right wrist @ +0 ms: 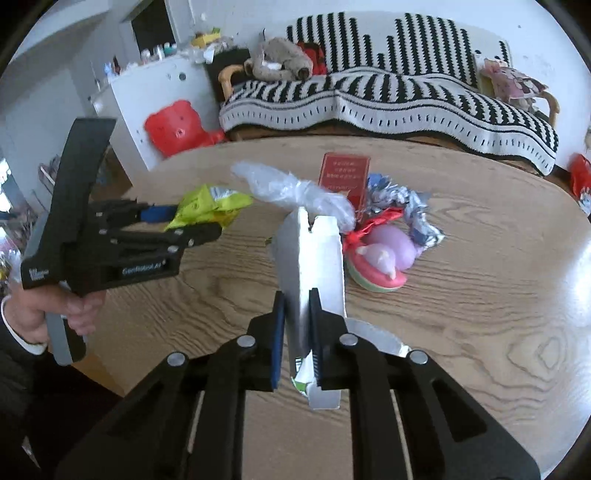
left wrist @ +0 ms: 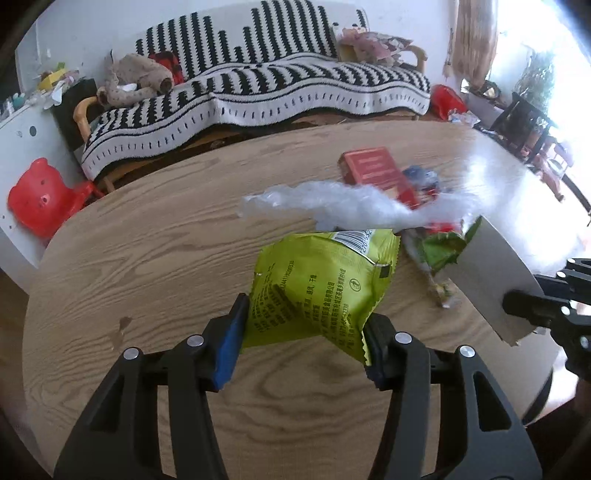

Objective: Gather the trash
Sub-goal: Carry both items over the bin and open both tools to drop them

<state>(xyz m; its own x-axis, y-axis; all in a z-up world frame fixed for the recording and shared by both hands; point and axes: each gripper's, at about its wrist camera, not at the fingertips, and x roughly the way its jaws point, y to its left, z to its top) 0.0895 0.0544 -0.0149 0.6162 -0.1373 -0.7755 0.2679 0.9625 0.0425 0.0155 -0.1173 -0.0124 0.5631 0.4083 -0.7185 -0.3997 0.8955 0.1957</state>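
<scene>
A green wrapper (left wrist: 317, 291), puffed and creased, is clamped between the pads of the left gripper (left wrist: 303, 332) at lower centre of its view, lifted above the wooden table (left wrist: 147, 240). The right gripper (right wrist: 297, 332) pinches a flattened white carton (right wrist: 314, 254) upright at centre frame. Behind them lie a clear plastic bag (right wrist: 291, 188), a red box (right wrist: 343, 177) and a pink toy (right wrist: 384, 254).

A striped-blanketed sofa (left wrist: 258, 85) stands against a white wall (left wrist: 110, 26) behind the wooden table (left wrist: 147, 240).
</scene>
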